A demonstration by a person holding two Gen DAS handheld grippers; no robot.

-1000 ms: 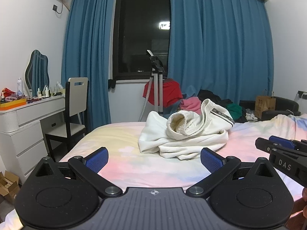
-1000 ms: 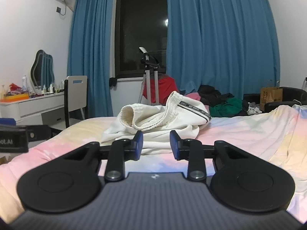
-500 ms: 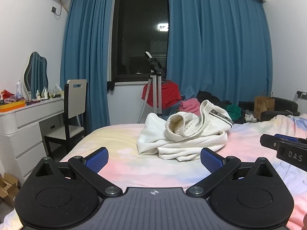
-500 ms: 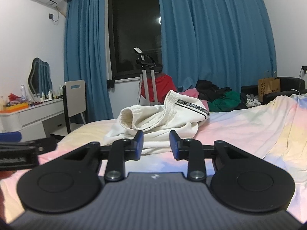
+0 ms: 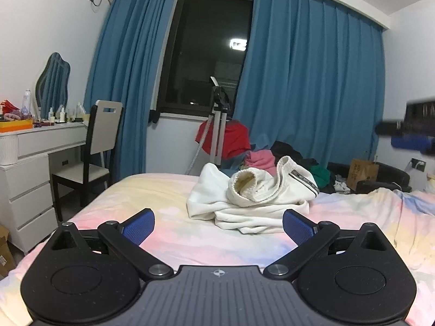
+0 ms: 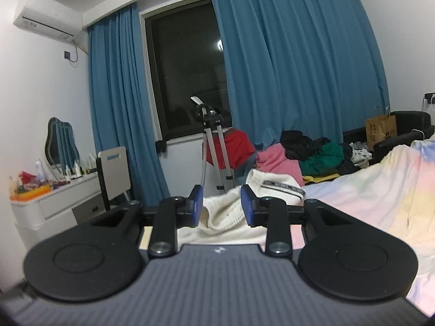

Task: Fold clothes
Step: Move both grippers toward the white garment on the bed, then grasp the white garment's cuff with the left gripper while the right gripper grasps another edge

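A crumpled white garment (image 5: pixel 252 198) with a dark striped band lies in a heap on the pastel bed (image 5: pixel 168 233). It also shows in the right wrist view (image 6: pixel 225 214). My left gripper (image 5: pixel 217 224) is wide open and empty, low over the bed just short of the garment. My right gripper (image 6: pixel 221 209) is partly open and empty, raised and pointing at the garment from a distance. It shows blurred at the right edge of the left wrist view (image 5: pixel 407 133).
A white dresser (image 5: pixel 30 168) and a chair (image 5: pixel 95 152) stand left of the bed. A tripod stand (image 5: pixel 217 130) with a red cloth, a pile of clothes (image 6: pixel 312 154) and a paper bag (image 6: pixel 380 129) lie beyond the bed under blue curtains.
My right gripper has risen and tilted upward, moving from low right to high right in the left wrist view. My left gripper has barely moved. The garment has not moved.
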